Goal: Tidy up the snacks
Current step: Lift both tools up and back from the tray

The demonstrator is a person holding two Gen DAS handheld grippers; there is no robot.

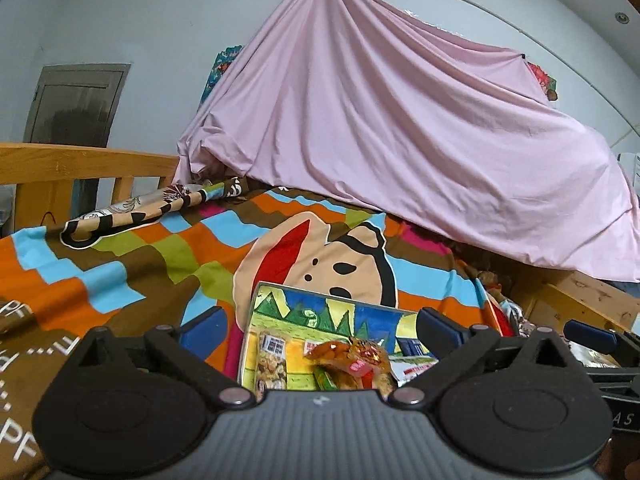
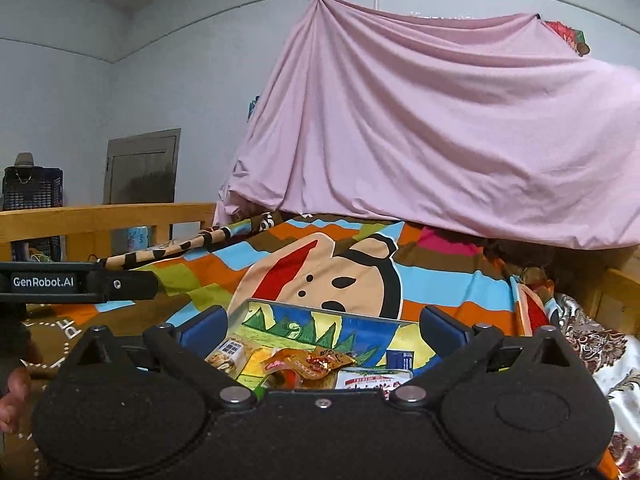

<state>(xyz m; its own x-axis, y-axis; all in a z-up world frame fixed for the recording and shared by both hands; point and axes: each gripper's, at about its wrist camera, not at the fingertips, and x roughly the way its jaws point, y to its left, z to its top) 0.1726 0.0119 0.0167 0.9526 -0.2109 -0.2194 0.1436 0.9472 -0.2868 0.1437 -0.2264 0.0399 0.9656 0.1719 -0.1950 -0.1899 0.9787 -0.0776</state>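
Both the left gripper [image 1: 322,330] and right gripper [image 2: 324,326] stood spread, empty, over the snack tray [image 1: 280,300]; only the right view showed a crate [image 2: 34,188].

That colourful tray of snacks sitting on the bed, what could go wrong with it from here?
The tray rests on a soft, wrinkled bedspread, so it might tip if nudged. The snack packets lie loosely piled and could slide out. Both the left gripper and right gripper are open, holding nothing steady.
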